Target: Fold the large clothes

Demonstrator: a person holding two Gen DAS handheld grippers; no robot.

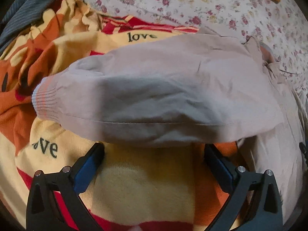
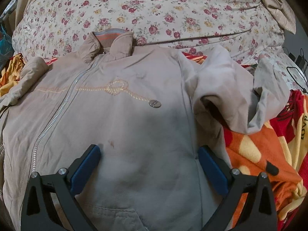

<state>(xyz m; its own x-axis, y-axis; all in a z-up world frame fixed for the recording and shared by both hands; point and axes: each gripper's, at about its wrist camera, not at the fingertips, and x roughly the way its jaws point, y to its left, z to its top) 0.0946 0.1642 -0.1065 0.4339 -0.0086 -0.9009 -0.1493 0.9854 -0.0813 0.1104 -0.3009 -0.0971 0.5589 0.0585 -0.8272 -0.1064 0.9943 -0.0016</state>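
Both your tongs, left (image 1: 154, 150) and right (image 2: 149, 152), gape empty. The jacket (image 2: 123, 115) lies under the right; its sleeve (image 1: 154, 100) lies just ahead of the left. Pinch the cuff (image 1: 45, 102), fold inward flat.

left wrist: close above sleeve (image 1: 154, 96) | right wrist: over jacket (image 2: 119, 115) front | shared: jacket
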